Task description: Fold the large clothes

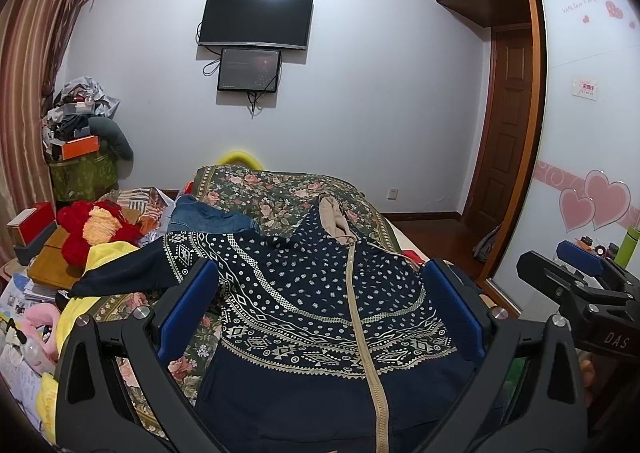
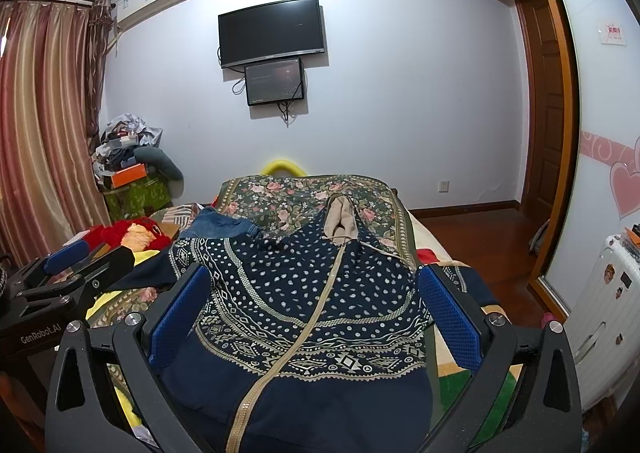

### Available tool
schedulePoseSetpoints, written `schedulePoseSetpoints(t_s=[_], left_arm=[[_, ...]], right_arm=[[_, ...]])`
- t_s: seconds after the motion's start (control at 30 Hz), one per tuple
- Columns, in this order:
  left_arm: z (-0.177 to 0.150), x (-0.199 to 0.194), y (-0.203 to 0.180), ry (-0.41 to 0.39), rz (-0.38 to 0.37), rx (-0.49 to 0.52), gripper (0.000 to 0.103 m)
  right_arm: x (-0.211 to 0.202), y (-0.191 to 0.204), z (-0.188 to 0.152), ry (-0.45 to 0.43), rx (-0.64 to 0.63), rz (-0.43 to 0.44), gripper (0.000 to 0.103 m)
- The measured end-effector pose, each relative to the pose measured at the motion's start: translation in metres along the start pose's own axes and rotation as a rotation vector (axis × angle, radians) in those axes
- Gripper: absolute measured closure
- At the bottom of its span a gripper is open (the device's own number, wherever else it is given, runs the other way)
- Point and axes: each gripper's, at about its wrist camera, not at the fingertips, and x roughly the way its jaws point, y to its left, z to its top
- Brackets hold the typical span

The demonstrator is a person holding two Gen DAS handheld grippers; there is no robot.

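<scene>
A navy zip-up hoodie (image 1: 320, 293) with white dots, a patterned band and a beige zipper lies flat on the bed, its beige-lined hood (image 1: 334, 215) at the far end. It also shows in the right wrist view (image 2: 312, 293). Its left sleeve (image 1: 120, 273) stretches out to the left. My left gripper (image 1: 320, 305) is open and empty, hovering over the hoodie's lower half. My right gripper (image 2: 312, 305) is open and empty, also above the hoodie, and shows at the right of the left wrist view (image 1: 576, 265).
A floral bedspread (image 1: 280, 189) covers the bed. Folded jeans (image 1: 208, 219) lie beyond the left sleeve. A red plush toy (image 1: 92, 229), boxes and clutter sit at the left. A wardrobe (image 1: 580, 133) and a door (image 1: 508, 125) stand at the right. A white suitcase (image 2: 608, 313) is at the far right.
</scene>
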Motion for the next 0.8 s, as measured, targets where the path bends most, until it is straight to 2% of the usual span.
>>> schedulePoseSetpoints(t_s=[0.53, 0.8], left_arm=[[-0.001, 0.006, 0.009, 0.011, 0.017, -0.008, 0.000], [-0.004, 0.025, 0.042, 0.024, 0.088, -0.032, 0.000]], right_arm=[[0.010, 0.001, 0.001, 0.025, -0.002, 0.003, 0.000], [0.037, 0.009, -0.003, 0.088, -0.020, 0.010, 0.000]])
